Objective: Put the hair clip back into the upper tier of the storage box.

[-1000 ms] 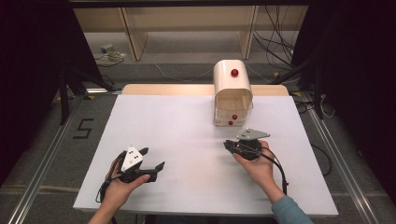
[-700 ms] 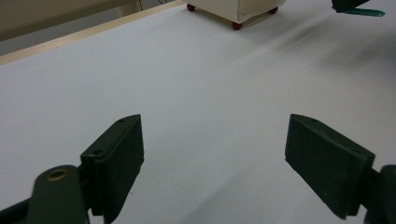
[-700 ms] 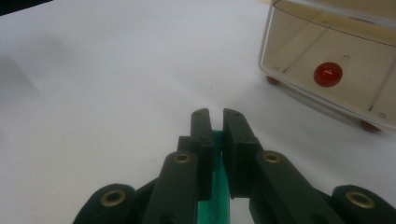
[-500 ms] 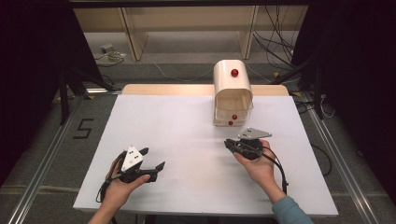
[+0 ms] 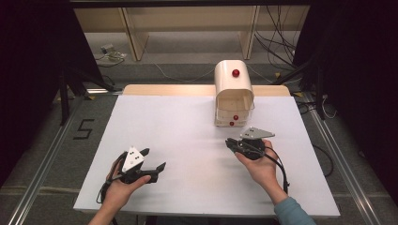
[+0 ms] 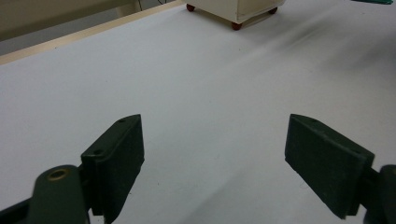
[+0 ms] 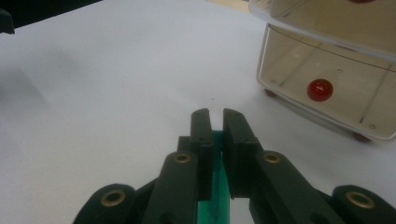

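Observation:
A cream box-shaped cabinet [image 5: 233,93] with a rounded top stands at the back right of the white table [image 5: 187,122]. It has a red knob on top [image 5: 235,73] and another on its clear lower front [image 7: 320,89], and it rests on small red feet [image 6: 236,26]. My right gripper [image 5: 228,141] lies in a hand just in front of the cabinet, pointing left. Its jaws are shut with nothing between them [image 7: 216,114]. My left gripper [image 5: 155,158] is held near the front left of the table, open and empty [image 6: 215,154].
A wooden strip [image 5: 164,89] runs along the table's far edge. Beyond it stand pale shelf legs [image 5: 136,37] and loose cables [image 5: 277,42] on the floor. Metal rails [image 5: 42,173] flank the table, with a "5" marked on the floor at the left.

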Motion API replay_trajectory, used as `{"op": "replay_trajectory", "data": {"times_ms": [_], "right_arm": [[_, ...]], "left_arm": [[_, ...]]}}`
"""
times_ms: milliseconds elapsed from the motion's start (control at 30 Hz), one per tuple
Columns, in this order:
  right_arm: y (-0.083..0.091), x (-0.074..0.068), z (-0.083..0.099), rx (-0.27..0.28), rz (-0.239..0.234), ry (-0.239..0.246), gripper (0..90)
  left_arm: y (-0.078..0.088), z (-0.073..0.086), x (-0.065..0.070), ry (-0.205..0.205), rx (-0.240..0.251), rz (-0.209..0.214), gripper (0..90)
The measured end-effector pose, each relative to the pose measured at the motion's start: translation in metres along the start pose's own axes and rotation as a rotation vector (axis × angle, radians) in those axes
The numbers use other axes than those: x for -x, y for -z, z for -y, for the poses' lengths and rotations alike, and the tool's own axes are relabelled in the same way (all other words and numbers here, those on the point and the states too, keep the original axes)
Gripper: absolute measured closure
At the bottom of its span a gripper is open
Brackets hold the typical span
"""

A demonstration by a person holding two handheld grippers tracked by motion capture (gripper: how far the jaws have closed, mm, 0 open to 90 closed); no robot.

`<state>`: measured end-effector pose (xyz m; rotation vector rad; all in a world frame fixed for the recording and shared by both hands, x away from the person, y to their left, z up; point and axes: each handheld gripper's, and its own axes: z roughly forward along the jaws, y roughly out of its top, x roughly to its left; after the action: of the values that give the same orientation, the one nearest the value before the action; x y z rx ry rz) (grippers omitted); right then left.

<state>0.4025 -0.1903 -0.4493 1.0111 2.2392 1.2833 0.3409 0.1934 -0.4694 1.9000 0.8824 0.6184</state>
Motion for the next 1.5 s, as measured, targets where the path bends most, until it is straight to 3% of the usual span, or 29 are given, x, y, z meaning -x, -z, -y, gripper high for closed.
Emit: {"op": "replay_trajectory", "data": {"times_ms": [1500], "right_arm": [[0.016, 0.003, -0.013, 0.063, 0.02, -0.007, 83.8]], "left_arm": [[0.0, 0.0, 0.0, 0.002, 0.003, 0.001, 19.8]]}}
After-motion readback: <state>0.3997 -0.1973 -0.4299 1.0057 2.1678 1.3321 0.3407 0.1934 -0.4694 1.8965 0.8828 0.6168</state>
